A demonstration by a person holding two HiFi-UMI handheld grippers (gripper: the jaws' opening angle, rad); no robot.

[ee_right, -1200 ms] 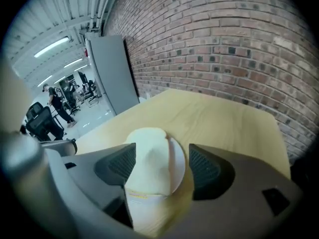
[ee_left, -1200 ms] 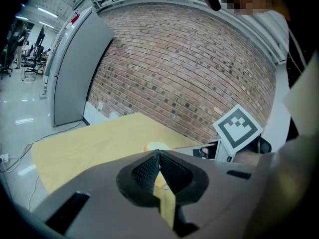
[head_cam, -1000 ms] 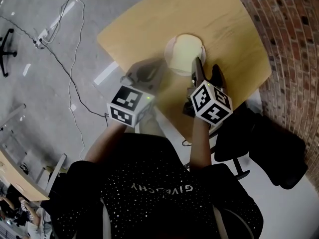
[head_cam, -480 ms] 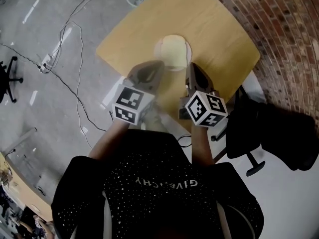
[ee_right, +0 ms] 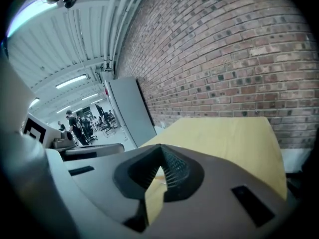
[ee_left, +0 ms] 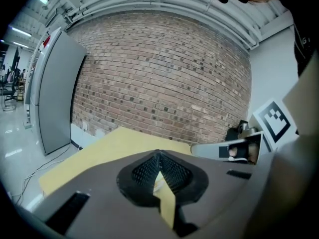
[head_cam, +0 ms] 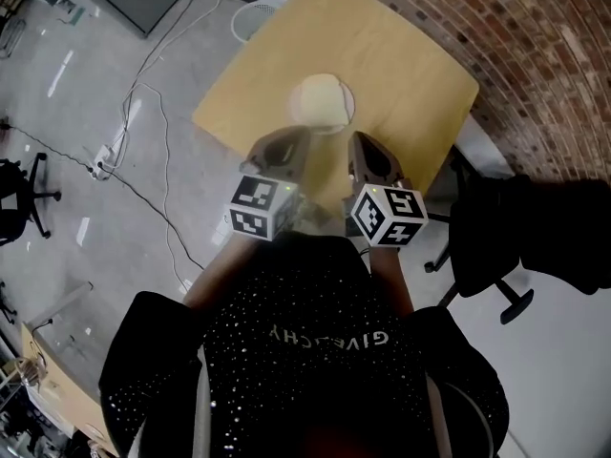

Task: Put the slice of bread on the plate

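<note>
A pale slice of bread [head_cam: 320, 96] lies on a white plate [head_cam: 349, 113] in the middle of the yellow wooden table [head_cam: 410, 55]. Both grippers hover apart from the plate, on its near side, above the table's near edge. My left gripper [head_cam: 305, 135] is shut and holds nothing; in the left gripper view its jaws [ee_left: 158, 156] meet at the tip. My right gripper [head_cam: 355, 141] is shut too, also with nothing in it, its jaws meeting in the right gripper view [ee_right: 160, 149]. Each gripper sees the other beside it.
A brick wall [head_cam: 535, 55] runs along the table's far right side. A black office chair [head_cam: 506, 246] stands to the right of the table. A wire wastebasket [head_cam: 253, 17] and cables with a power strip [head_cam: 105, 156] lie on the floor to the left.
The right gripper's jaws stood open at the plate's edge and are now shut. Both grippers have drawn back from the plate towards the person and risen.
</note>
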